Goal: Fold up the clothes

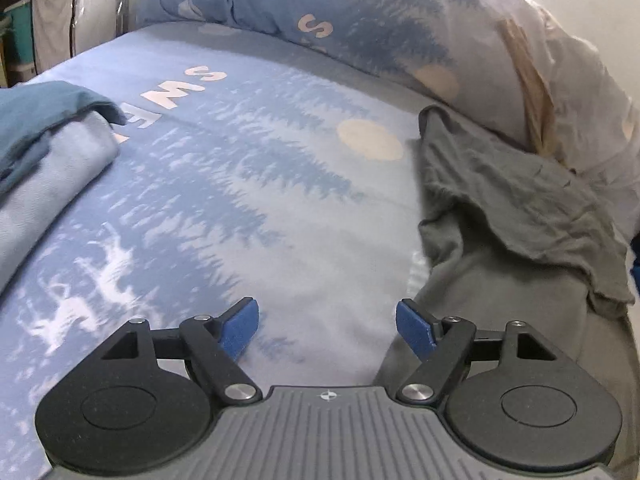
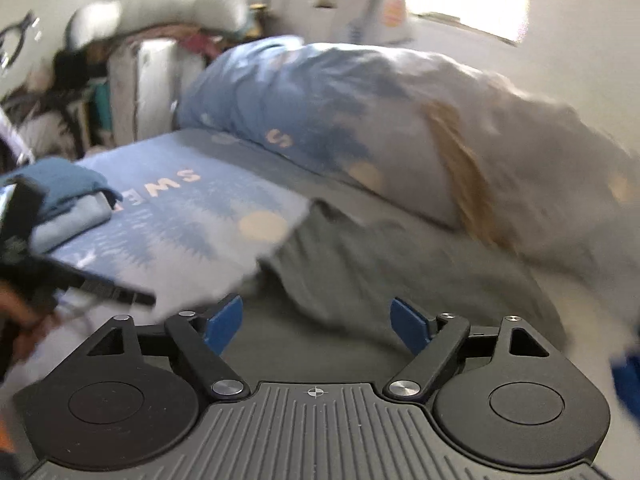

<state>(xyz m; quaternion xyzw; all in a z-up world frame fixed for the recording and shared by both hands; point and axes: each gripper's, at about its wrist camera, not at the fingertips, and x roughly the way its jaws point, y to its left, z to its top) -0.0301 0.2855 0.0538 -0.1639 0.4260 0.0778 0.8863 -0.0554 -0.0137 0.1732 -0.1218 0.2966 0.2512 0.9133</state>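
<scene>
A crumpled grey garment lies on the right side of the bed; the right wrist view shows the grey garment ahead, blurred. My left gripper is open above the blue patterned sheet, its right blue pad next to the garment's edge, nothing between the pads. My right gripper is open over the grey garment, nothing gripped. At the left lies a pile of folded clothes, a dark teal piece on a pale blue one. The folded clothes also show in the right wrist view.
A bunched duvet in the same blue print lies across the back of the bed, with a tan strip on it. Storage boxes and bags stand beyond the bed. The other gripper and a hand show at the left edge.
</scene>
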